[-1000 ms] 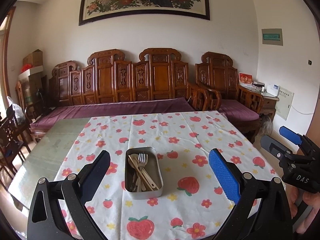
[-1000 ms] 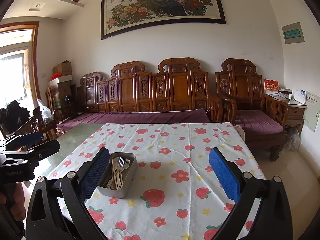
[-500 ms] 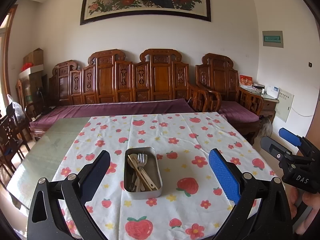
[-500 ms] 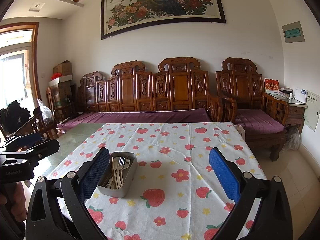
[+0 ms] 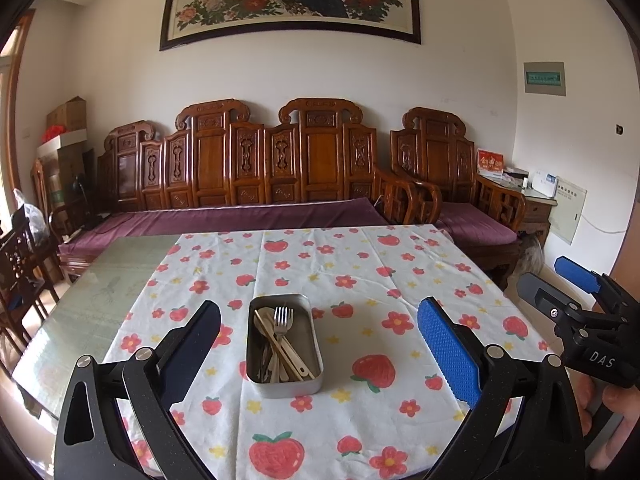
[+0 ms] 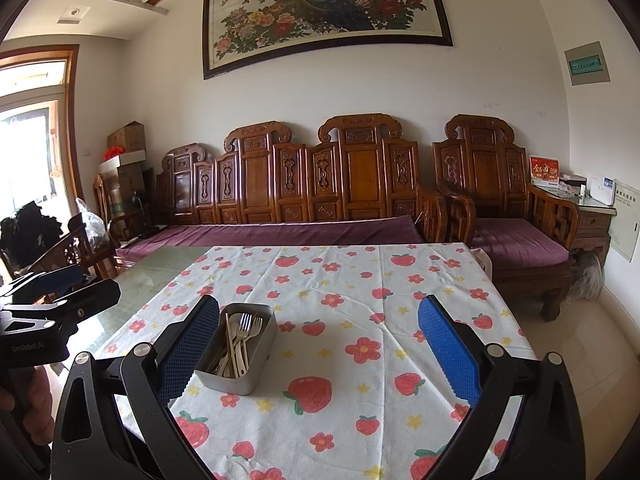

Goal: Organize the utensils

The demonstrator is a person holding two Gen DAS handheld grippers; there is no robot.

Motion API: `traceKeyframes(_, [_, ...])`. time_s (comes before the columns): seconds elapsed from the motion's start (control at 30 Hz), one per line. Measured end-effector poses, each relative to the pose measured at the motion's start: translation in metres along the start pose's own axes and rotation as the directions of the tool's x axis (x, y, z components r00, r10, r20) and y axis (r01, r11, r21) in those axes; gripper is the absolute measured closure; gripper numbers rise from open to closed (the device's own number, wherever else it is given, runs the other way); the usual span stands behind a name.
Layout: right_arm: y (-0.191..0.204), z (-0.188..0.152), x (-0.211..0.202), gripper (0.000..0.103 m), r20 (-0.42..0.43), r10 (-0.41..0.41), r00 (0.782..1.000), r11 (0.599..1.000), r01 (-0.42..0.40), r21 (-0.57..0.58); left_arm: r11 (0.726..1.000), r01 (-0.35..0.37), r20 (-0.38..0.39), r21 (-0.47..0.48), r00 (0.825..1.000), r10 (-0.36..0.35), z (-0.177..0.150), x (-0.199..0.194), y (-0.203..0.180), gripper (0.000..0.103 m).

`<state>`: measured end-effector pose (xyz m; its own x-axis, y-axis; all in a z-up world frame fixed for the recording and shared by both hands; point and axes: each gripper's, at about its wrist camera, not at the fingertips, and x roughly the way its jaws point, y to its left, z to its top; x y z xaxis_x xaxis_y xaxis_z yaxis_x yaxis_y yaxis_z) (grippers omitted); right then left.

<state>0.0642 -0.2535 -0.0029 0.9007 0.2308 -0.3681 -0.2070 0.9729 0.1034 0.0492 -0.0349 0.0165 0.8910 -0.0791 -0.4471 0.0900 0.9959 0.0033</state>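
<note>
A metal tin [image 5: 284,384] stands on the flowered tablecloth [image 5: 360,280]. It holds forks [image 5: 282,316], spoons and chopsticks [image 5: 280,346]. The tin also shows in the right wrist view [image 6: 236,380] with its forks [image 6: 246,326]. My left gripper [image 5: 320,344] is open and empty, held above the table's near edge, with the tin between its fingers in view. My right gripper [image 6: 318,344] is open and empty, with the tin by its left finger. Each gripper shows at the side of the other's view: the right gripper [image 5: 576,292], the left gripper [image 6: 52,284].
The cloth covers the right part of a glass-topped table [image 5: 100,292]. A carved wooden sofa [image 5: 248,184] with a purple cushion stands behind it, an armchair [image 5: 460,200] to its right. Wooden chairs [image 5: 20,264] stand on the left.
Both grippers have drifted slightly; the tin sits a little higher in the left wrist view. Nothing was grasped or released.
</note>
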Motion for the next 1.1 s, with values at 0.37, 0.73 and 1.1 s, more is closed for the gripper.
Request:
traceKeyframes(0.37, [-0.0004,0.0001,0.0,0.003,0.0,0.001,1.0,1.0,-0.001,0.0,1.0,-0.007,0.014,0.002,1.0,0.007,0.0036,-0.0041,-0.0024,0.008])
traceKeyframes(0.73, [-0.0011,-0.0003,0.0003,0.003,0.0,0.001,1.0,1.0,-0.001,0.002,1.0,-0.006,0.016,0.003,1.0,0.006,0.0026,-0.0055,-0.0021,0.008])
traceKeyframes(1.1, [-0.0016,-0.0004,0.0003,0.003,0.0,0.001,1.0,1.0,-0.001,0.002,1.0,-0.007,0.016,0.002,1.0,0.007,0.0021,-0.0056,-0.0019,0.008])
